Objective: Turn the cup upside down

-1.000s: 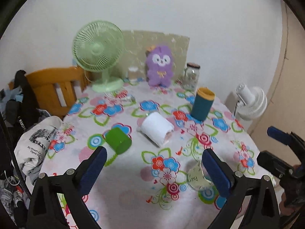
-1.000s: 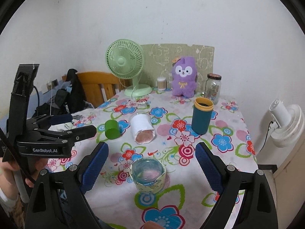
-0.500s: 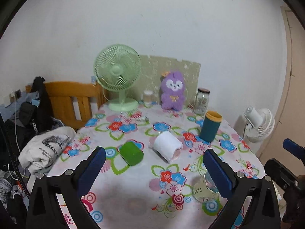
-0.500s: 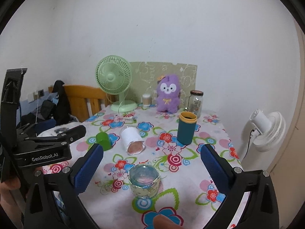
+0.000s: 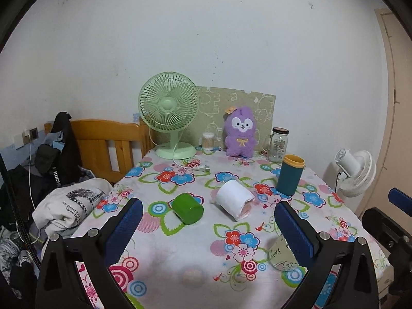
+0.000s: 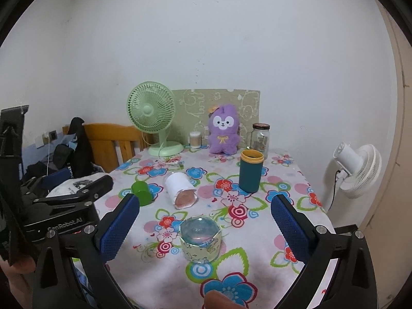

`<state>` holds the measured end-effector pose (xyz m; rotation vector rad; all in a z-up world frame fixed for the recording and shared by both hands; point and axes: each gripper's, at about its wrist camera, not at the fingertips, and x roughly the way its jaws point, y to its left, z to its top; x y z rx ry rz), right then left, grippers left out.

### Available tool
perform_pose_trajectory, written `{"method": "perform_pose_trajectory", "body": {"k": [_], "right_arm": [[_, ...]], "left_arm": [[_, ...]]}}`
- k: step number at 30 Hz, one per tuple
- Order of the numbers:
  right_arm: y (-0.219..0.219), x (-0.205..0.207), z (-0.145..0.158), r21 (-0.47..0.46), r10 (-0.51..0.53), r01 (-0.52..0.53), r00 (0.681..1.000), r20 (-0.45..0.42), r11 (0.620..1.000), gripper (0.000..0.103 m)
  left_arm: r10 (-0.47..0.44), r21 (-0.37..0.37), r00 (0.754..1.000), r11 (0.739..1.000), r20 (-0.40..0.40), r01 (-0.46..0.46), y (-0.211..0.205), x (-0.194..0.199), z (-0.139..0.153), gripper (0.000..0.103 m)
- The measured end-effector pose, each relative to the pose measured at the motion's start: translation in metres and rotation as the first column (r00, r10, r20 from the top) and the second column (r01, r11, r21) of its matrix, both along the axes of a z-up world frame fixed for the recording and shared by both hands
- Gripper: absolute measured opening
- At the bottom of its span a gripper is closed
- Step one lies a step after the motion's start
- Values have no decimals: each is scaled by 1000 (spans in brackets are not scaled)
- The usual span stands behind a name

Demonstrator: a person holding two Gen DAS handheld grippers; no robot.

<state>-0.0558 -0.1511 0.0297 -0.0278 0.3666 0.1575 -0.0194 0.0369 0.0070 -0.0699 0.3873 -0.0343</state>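
Hovering both my claws over the floral-print tablecloth table [image 6: 288, 170], nothing gripped. My right gripper [image 6: 204, 222] is spread wide, blue pads either side of the clear plastic cup wrapped in a pale patterned sleeve [image 6: 200, 242], not touching it. That cup stands near the table's front edge, flat clear end up. My left gripper [image 5: 207, 228] is also released and wide, empty. Between its pads, further back, a green plastic cup [image 5: 187, 208] lies on its side, just beside a white paper cup [image 5: 233, 199], also on its side. A teal tumbler with a yellow rim [image 6: 251, 171] stands upright behind. Along the wall: a mint-green desk fan [image 6: 152, 118], a purple plush toy [image 6: 223, 132], a lidded glass jar [image 6: 260, 139].
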Motion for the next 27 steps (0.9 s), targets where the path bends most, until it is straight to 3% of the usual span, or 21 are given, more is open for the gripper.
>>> {"method": "perform_pose_trajectory", "body": {"k": [13, 27], "right_arm": [[-5, 5, -12, -19, -71, 70, 997, -43, 997, 103], [-10, 9, -19, -26, -102, 101, 993, -57, 995, 103]], "left_arm": [[45, 44, 999, 998, -2, -45, -6, -4, -13, 103], [43, 12, 999, 999, -29, -43, -4, 1, -18, 103]]}}
